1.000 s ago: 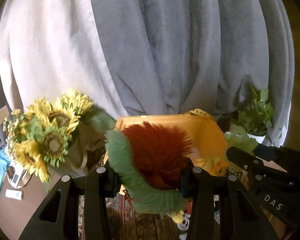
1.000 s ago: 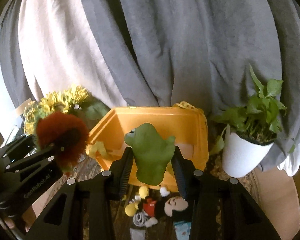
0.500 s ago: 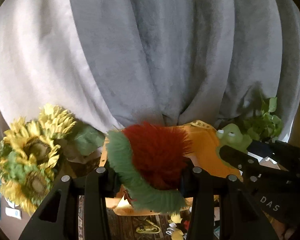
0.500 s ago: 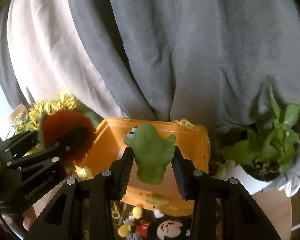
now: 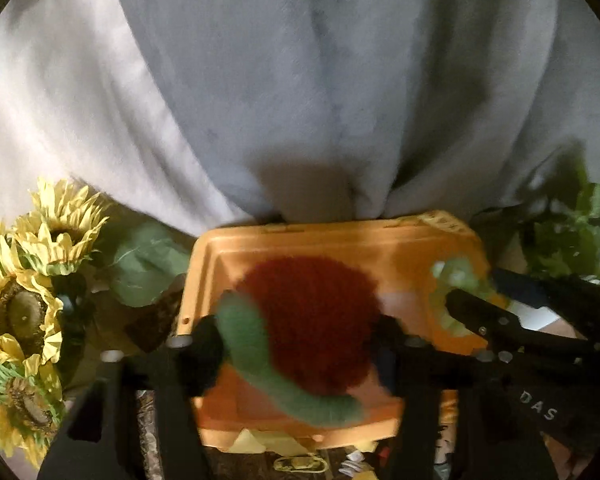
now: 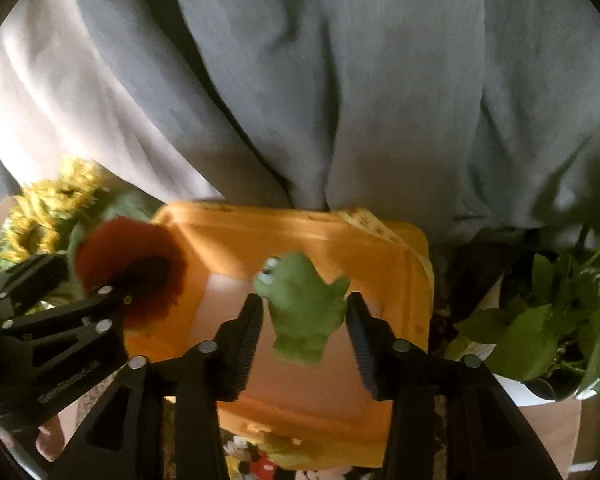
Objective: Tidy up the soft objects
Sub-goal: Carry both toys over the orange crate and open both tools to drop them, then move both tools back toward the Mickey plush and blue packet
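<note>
Both grippers angled down over orange bin (image 6: pixel 380 248), side by side, w/ grey curtain (image 6: pixel 340 80) behind.

Left gripper (image 5: pixel 300 340): jaws just been opening; red-and-green fuzzy toy (image 5: pixel 312 320) between them, above bin interior. Frame blurred, so can't tell if pads touch the fur; they look apart from it.

Right gripper (image 6: pixel 304 332): jaws just been opening too. Green frog toy (image 6: pixel 304 312) upright between the ribbed pads, gap visible on both sides, no contact. Toy sits over bin's pale floor.

Writing: "DAS" on right gripper body (image 5: pixel 540 408) in left view. Left gripper body (image 6: pixel 60 360) in right view has white lettering, too blurred to read.

Sunflowers (image 5: pixel 32 280) left of bin, potted plant (image 6: pixel 552 320) to the right. Mouse plush (image 6: pixel 256 464) on floor near bin's front edge.
</note>
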